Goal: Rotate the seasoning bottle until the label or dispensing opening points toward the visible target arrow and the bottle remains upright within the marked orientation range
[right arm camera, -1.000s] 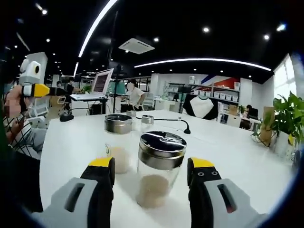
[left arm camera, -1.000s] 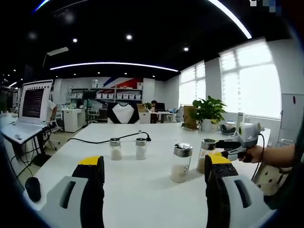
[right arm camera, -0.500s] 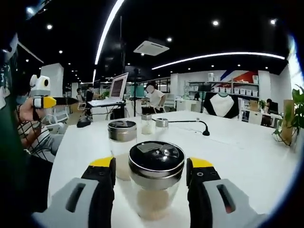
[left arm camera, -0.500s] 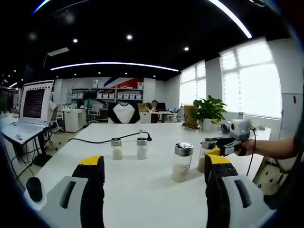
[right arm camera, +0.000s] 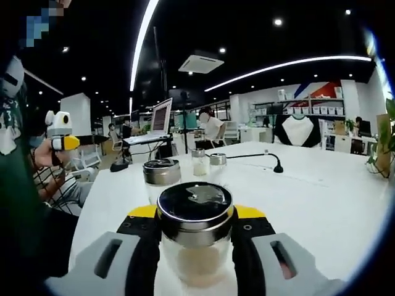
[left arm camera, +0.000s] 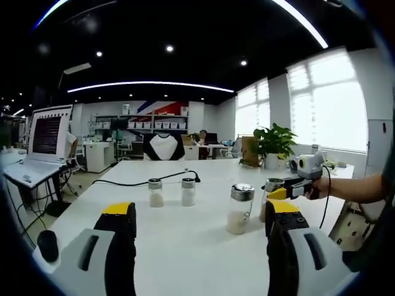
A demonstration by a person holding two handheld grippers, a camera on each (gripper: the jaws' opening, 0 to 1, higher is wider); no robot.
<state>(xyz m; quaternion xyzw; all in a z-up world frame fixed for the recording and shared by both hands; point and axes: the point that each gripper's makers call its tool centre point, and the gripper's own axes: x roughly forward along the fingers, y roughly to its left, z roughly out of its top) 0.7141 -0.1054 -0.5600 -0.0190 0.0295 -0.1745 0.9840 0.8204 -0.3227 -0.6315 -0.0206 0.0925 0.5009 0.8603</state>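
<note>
A glass seasoning bottle (right arm camera: 194,262) with a shiny metal lid and pale powder inside stands upright on the white table (right arm camera: 321,203). My right gripper (right arm camera: 195,214) is shut on it, with the yellow-tipped fingers (right arm camera: 145,213) pressed against both sides just under the lid. In the left gripper view the same bottle (left arm camera: 269,198) stands at the right, with the right gripper (left arm camera: 285,193) on it, held by a hand. My left gripper (left arm camera: 199,213) hovers open above the table, nothing between its jaws. It also appears far left as the left gripper (right arm camera: 63,142).
A second lidded glass jar (left arm camera: 239,208) (right arm camera: 162,179) stands beside the held bottle. Two small shakers (left arm camera: 155,192) (left arm camera: 188,191) sit farther back near a black cable (left arm camera: 129,182). A laptop (left arm camera: 43,142), a mouse (left arm camera: 46,245) and a potted plant (left arm camera: 271,145) flank the table.
My right gripper's jaws have moved forward and come together on the bottle, which was loose between them before. The left gripper has hardly moved and stays open.
</note>
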